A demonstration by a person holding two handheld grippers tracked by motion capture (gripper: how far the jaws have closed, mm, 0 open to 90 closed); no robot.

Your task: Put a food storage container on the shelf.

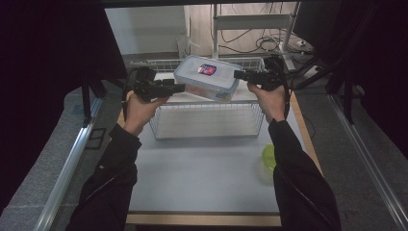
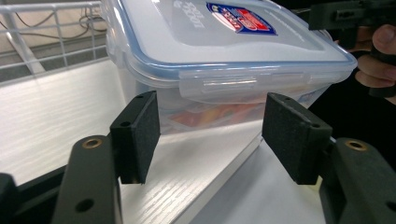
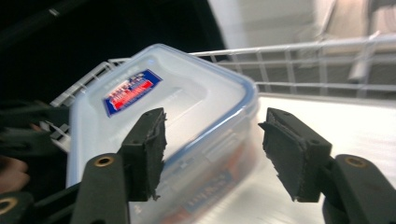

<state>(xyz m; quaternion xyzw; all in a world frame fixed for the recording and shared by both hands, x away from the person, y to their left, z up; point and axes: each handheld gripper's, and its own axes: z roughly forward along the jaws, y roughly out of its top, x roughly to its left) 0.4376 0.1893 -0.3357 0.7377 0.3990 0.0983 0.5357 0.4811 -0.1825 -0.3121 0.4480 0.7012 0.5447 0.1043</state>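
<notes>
A clear plastic lidded box [image 1: 207, 77] with a blue seal and a red-and-blue label sits tilted at the far side of a white wire basket [image 1: 207, 136]. In the left gripper view the box [image 2: 224, 51] rests on a white board, its side latch facing the jaws. My left gripper [image 1: 182, 87] is open at the box's left end, its pads [image 2: 137, 133] just short of the latch. My right gripper [image 1: 236, 74] is open at the right end. In its own view the open jaws stand on either side of the box's [image 3: 177, 107] near corner.
The basket's wire walls [image 2: 46, 28] rise behind the box. A yellow-green round object [image 1: 268, 156] lies on the table [image 1: 202, 178] at the right, partly behind the right sleeve. Black curtains flank the table; a metal rack and cables stand behind it.
</notes>
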